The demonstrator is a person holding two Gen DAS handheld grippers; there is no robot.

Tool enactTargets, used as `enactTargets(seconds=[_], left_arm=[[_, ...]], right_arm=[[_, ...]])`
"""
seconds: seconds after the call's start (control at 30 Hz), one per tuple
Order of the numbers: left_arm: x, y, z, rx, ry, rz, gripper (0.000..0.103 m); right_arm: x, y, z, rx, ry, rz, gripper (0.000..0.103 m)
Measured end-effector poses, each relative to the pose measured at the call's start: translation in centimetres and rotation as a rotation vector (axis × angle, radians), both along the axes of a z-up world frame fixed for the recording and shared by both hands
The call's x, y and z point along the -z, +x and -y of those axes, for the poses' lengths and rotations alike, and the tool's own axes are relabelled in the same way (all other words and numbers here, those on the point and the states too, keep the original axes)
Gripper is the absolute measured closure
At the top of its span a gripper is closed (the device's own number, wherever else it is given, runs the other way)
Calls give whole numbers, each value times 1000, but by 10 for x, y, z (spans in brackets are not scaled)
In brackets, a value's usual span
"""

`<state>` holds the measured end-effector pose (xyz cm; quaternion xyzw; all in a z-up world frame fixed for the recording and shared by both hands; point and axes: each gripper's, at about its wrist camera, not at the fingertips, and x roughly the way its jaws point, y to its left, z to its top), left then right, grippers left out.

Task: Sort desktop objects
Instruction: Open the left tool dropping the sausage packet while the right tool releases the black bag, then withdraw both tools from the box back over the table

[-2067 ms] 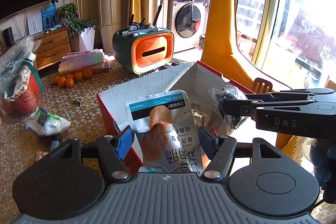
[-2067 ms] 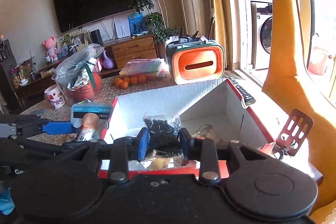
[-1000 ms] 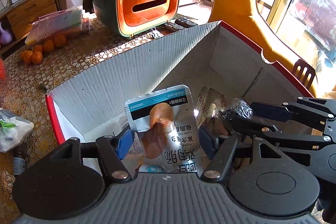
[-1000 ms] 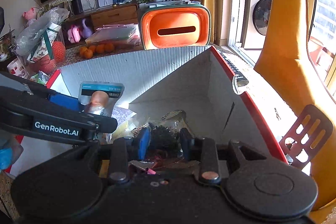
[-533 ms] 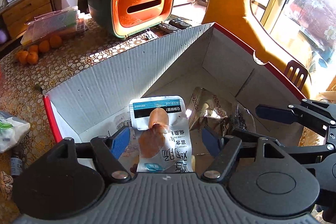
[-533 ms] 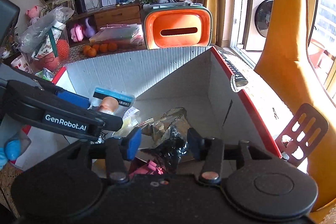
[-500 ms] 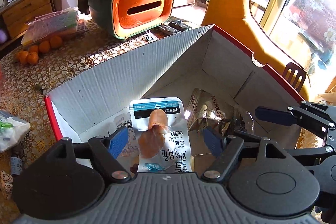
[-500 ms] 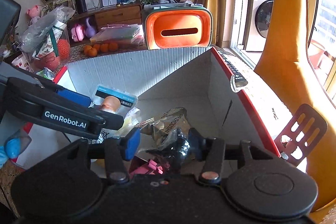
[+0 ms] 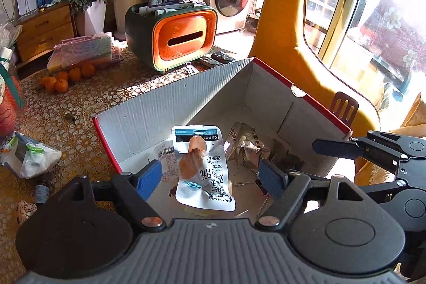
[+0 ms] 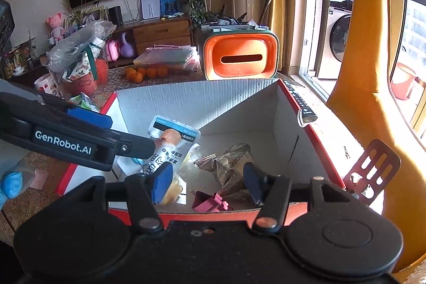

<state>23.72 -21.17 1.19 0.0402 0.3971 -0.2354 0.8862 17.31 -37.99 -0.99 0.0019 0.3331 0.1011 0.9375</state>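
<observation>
A red cardboard box point(image 9: 170, 103) with white inner walls stands on the table; it also shows in the right wrist view point(image 10: 306, 129). Inside lie a silver snack pouch point(image 9: 203, 167) with a chicken picture, seen too in the right wrist view point(image 10: 170, 143), a crinkled foil bag point(image 9: 246, 148) point(image 10: 231, 161) and a dark packet point(image 9: 287, 156). My left gripper point(image 9: 210, 177) is open above the pouch, not touching it. My right gripper point(image 10: 206, 181) is open and empty above the box's near edge.
An orange and green tissue box point(image 9: 183, 40) stands behind the box, with remote controls point(image 9: 218, 59) beside it. Oranges point(image 9: 66, 76) and a flat plastic case point(image 9: 85, 52) lie at the left. A small plastic bag point(image 9: 29, 159) lies left of the box. A slotted chair back point(image 10: 372, 169) is at right.
Both grippers have opened. The silver pouch dropped from my left gripper and the dark packet from my right gripper into the box. Both grippers have risen and drawn back a little.
</observation>
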Motion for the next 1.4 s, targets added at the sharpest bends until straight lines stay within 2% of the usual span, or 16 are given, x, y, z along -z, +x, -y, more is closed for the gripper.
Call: enactTargets(seconds=[0.17,0.43,0.57,0.77,0.9,1.27,1.4], left_arm=[[-12,-23,-18,-5,-24,30,23],[-24,-53,-55,-25,-56,58,23],[-27,-68,-76,-50,-68,78,23],[-35,-89,-109,-88,-70,128,23],[-34,-100,-127,-113,-61,152,23],[-22,-127,-174,-158,-65,148,23],[-14,-137,-190,-182,-70,151,19]], right_arm=[[-12,-14,-10,-9,13,21,40],[-23,-32,-33,-29,24,39,39],[-27,-40,-47,-41,28,46,29],[-31,-50,-68,-54,44,50,29],[-34,-57,-81,-61,52,52,28],[-32,-69,-115,-90,75,36,26],[-32,-70,-128,-98,67,32,26]])
